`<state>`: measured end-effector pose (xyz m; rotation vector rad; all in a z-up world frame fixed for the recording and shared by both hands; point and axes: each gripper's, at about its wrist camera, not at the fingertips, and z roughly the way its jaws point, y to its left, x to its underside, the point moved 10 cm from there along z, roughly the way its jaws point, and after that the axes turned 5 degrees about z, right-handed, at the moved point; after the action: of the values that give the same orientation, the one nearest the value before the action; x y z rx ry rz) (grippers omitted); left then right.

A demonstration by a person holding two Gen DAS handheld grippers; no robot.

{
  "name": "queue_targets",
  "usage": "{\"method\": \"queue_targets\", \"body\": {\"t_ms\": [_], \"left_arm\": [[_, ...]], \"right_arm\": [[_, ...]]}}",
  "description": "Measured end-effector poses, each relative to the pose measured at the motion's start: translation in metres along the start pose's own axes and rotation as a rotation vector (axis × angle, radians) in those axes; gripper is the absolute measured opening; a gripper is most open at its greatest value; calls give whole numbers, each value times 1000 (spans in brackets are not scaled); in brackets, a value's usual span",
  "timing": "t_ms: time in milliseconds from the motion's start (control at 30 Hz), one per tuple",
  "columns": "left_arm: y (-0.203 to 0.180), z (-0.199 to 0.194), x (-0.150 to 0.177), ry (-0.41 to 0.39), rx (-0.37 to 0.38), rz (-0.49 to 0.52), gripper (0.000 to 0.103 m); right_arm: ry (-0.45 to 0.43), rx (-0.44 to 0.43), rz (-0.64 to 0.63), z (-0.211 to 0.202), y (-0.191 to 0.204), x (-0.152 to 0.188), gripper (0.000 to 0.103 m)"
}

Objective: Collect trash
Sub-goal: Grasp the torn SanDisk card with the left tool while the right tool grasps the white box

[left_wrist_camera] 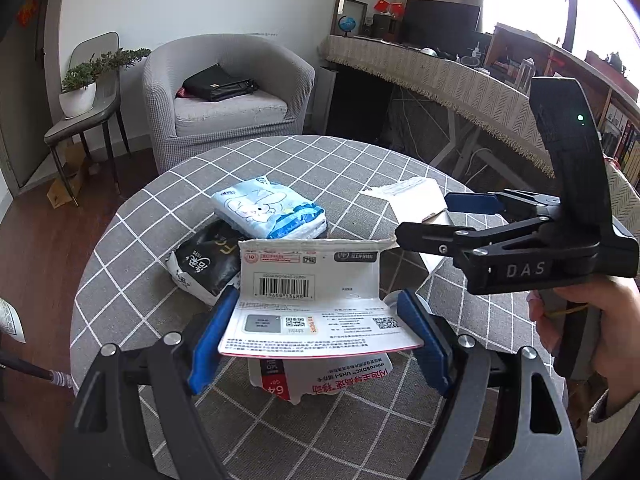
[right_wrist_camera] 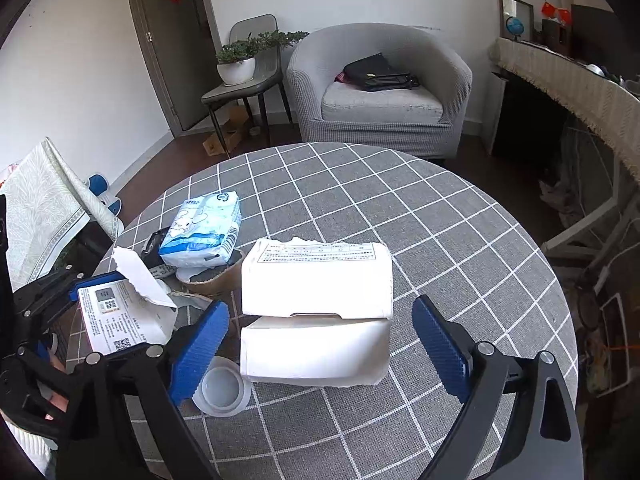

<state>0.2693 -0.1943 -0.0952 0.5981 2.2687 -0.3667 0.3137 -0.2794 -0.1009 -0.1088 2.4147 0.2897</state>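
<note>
My left gripper (left_wrist_camera: 318, 320) grips a torn white mailer envelope (left_wrist_camera: 312, 280) with a barcode, its blue pads pressing both side edges so the sheet bows upward. In the right wrist view that envelope (right_wrist_camera: 116, 316) is at the far left, lifted off the cloth. My right gripper (right_wrist_camera: 320, 348) stands open around a folded white carton (right_wrist_camera: 316, 312), its pads a little clear of both sides. In the left wrist view this gripper (left_wrist_camera: 434, 220) reaches in from the right, held by a hand (left_wrist_camera: 580, 320). A red-and-white card package (left_wrist_camera: 320, 380) lies under the envelope.
On the round table with a grey checked cloth (left_wrist_camera: 320, 160) lie a blue tissue pack (right_wrist_camera: 204, 228), a black-and-white bag (left_wrist_camera: 208, 264), a brown paper piece (right_wrist_camera: 216, 276) and a translucent cup (right_wrist_camera: 222, 392). Beyond stand a grey armchair (right_wrist_camera: 380, 92) and a fringed desk (left_wrist_camera: 460, 80).
</note>
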Motion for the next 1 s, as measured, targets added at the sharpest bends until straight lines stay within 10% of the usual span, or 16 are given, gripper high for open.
{"method": "queue_targets", "body": {"t_ms": [400,1000], "left_arm": [[9,-18,1,-22,14,-18,82],[52,-88,54,-35,-85,-59,82]], "right_arm": [[7,103,5,2,1,1,76],[-87,-42,31,-42,74,7,76]]}}
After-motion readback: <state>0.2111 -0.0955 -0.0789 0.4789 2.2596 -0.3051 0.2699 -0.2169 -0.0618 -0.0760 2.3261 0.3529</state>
